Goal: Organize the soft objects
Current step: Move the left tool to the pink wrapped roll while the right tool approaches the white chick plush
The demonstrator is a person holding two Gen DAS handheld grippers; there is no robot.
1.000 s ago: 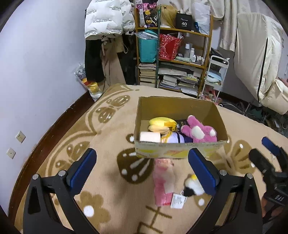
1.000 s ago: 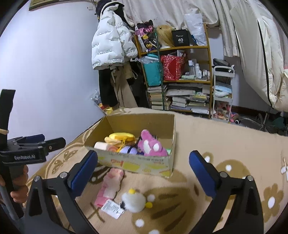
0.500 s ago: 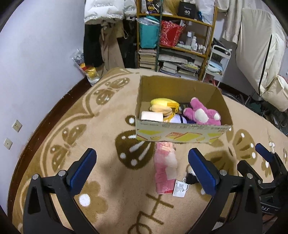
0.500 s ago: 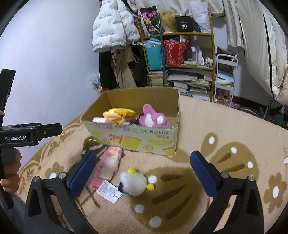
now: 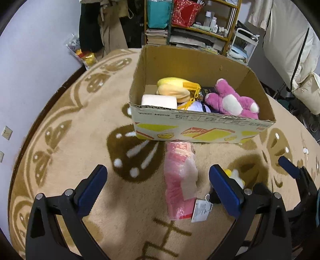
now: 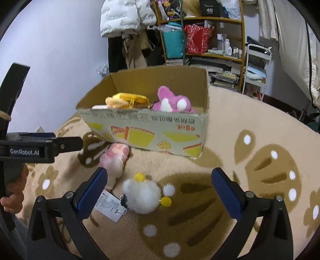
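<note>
A pink plastic-wrapped soft toy lies on the patterned rug, one end touching the near wall of the cardboard box and the other end reaching toward the camera. Just to its right lies a white fluffy toy with yellow pom-poms and a paper tag on a bead chain; in the left wrist view that toy is mostly hidden behind the tool's right finger.

Inside the box sit a magenta plush on the right, a yellow plush pouch in the middle, and a white roll against the near wall on the left.

The left tool hangs over the rug with its blue pads wide apart, holding nothing, the pink toy lying between them. The right tool is also spread wide and empty, the white fluffy toy between its fingers. A hand grips the left tool's handle at the left edge of the right wrist view.

Far behind the box stand a cluttered shelf unit and hanging coats.
</note>
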